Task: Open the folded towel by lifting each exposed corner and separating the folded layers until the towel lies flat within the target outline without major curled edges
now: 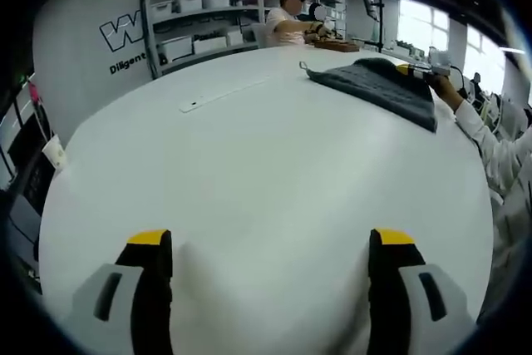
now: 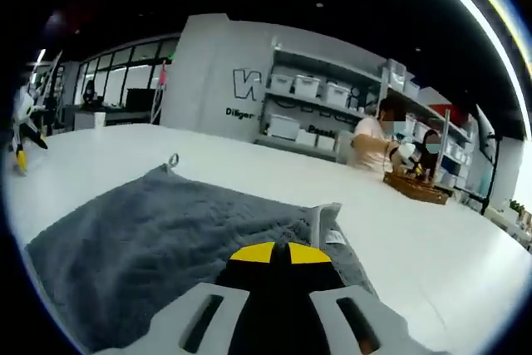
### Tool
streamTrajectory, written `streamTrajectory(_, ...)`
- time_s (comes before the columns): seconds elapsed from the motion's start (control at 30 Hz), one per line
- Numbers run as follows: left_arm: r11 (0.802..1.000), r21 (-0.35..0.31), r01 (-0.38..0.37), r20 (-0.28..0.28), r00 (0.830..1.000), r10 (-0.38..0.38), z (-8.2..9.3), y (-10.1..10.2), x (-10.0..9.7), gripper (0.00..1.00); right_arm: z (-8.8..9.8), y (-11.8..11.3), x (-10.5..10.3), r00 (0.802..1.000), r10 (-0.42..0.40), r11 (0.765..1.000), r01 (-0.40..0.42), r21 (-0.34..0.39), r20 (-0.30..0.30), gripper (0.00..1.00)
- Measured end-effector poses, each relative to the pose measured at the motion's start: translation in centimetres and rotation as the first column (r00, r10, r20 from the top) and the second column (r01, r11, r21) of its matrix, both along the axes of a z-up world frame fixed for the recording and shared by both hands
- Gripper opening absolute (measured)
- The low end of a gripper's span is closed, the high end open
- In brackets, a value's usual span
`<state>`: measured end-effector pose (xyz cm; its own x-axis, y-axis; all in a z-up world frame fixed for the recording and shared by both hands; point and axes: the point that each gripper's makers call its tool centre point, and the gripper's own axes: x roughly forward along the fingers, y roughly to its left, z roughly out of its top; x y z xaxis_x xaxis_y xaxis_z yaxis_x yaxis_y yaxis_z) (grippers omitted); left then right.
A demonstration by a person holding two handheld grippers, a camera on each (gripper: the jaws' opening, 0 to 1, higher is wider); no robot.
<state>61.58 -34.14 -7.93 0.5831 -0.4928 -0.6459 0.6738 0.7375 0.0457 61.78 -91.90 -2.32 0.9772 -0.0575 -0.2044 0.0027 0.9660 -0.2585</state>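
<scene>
Along the bottom of the right gripper view, my right tongs [image 2: 278, 253] are sitting with yellow tips pressed together over the near edge of the grey towel [image 2: 166, 247]; I am judging them closed on that edge beside the white label [image 2: 326, 224], though the cloth between the tips is hidden. At the bottom of the left gripper view, my left tongs [image 1: 272, 251] are hanging wide open and empty over the bare white surface [image 1: 249, 164], with the towel [image 1: 378, 85] lying well apart at upper right. I am judging the unfolding as only starting: next I am needing to lift this edge and peel the layer over.
</scene>
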Motion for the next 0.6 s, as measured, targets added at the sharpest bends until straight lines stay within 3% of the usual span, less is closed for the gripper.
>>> streamTrajectory(0.23,1.000,0.006,0.001,-0.009,1.000,-0.001,-0.2,0.0,-0.1,0.96,0.1,3.5,0.2,0.996,0.087,0.995,-0.087,-0.049,-0.003,0.00)
streamTrajectory(0.6,1.000,0.009,-0.005,0.000,1.000,0.005,0.0,0.3,-0.1,0.96,0.6,8.8,0.1,0.975,0.223,0.970,-0.222,-0.098,-0.004,0.00)
